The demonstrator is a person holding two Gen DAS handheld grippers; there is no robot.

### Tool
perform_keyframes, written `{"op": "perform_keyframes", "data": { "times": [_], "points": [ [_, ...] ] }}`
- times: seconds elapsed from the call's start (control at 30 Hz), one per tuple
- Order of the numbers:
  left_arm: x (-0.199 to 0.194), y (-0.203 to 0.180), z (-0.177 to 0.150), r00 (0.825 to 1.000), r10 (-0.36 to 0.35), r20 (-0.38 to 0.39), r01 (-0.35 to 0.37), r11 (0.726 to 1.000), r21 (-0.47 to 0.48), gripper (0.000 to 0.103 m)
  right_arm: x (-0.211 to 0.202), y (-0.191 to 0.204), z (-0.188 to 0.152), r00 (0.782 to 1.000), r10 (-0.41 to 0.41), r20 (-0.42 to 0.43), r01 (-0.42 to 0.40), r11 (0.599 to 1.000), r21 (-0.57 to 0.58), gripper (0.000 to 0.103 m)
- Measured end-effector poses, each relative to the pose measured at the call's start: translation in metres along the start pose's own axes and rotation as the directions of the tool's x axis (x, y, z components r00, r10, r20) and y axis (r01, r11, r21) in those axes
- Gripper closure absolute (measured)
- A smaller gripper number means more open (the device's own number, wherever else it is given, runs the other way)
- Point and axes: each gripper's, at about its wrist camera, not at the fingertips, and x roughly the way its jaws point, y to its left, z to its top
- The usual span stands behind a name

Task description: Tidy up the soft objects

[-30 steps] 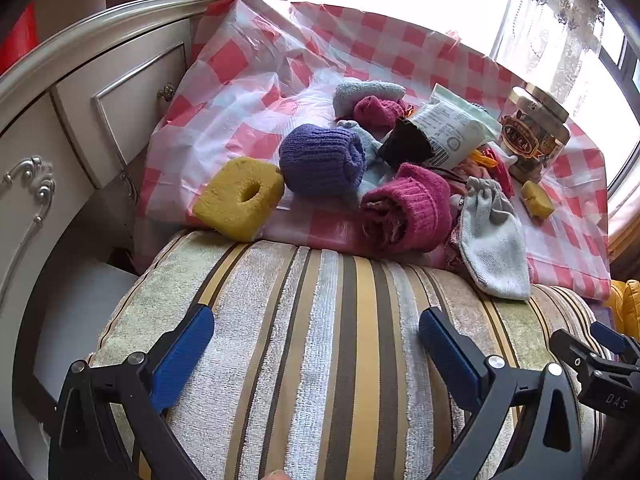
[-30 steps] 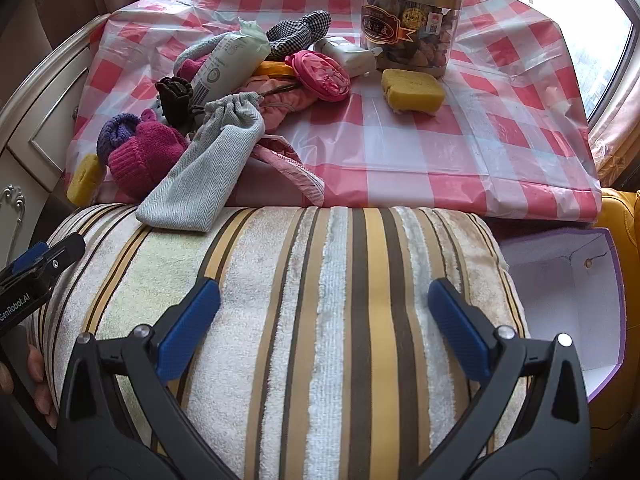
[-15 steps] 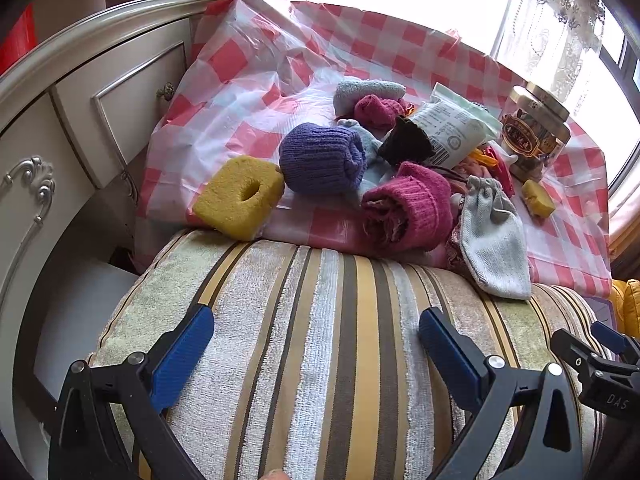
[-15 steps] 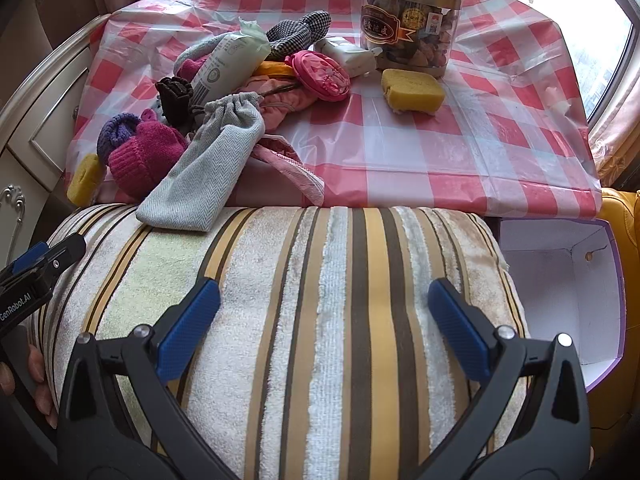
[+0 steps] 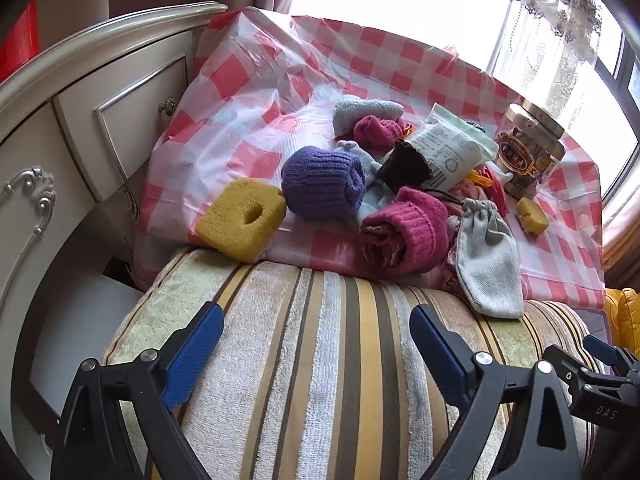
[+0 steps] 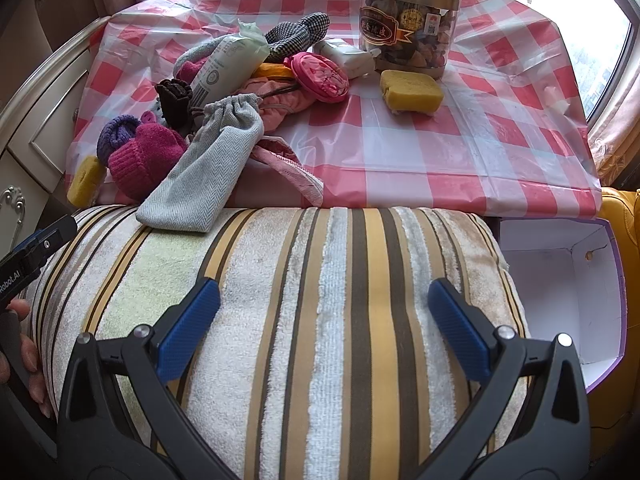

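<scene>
A striped cushion (image 5: pixel 320 360) (image 6: pixel 320 300) fills the foreground of both views. My left gripper (image 5: pixel 316 352) is open over its left part. My right gripper (image 6: pixel 324 324) is open over its right part. Neither holds anything. Beyond, on the red-checked tablecloth (image 5: pixel 248 92) (image 6: pixel 460 140), lie a purple rolled sock (image 5: pixel 324 184), a magenta rolled sock (image 5: pixel 404 232) (image 6: pixel 144 160), a grey drawstring pouch (image 5: pixel 484 256) (image 6: pixel 200 176), a yellow sponge with a hole (image 5: pixel 240 220) and a yellow sponge block (image 6: pixel 412 90).
A jar of snacks (image 6: pixel 408 20) stands at the back of the table. An open white box with purple edges (image 6: pixel 560 292) sits at the right, below the table edge. A cream cabinet with drawers (image 5: pixel 80 120) stands at the left. A pink case (image 6: pixel 320 76) lies mid-pile.
</scene>
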Motion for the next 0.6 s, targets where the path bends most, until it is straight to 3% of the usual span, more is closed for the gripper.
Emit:
{"op": "perform_keyframes", "data": {
  "times": [0.27,0.43,0.6],
  "points": [
    [0.007,0.018,0.031,0.998,0.042,0.042,-0.041,0.999,-0.024,0.008,-0.002,0.001,-0.002,1.0,-0.01,0.02,0.01,1.0,-0.001,0.0],
    [0.034,0.037,0.051,0.998,0.062,-0.021,-0.063,0.996,-0.057,0.008,-0.002,0.0,-0.002,1.0,-0.005,0.024,0.005,1.0,0.002,0.0],
    [0.062,0.04,0.067,0.994,0.068,-0.089,-0.069,0.998,-0.009,0.008,0.0,0.001,-0.001,1.0,-0.011,0.019,0.011,1.0,-0.003,0.0]
  ]
}}
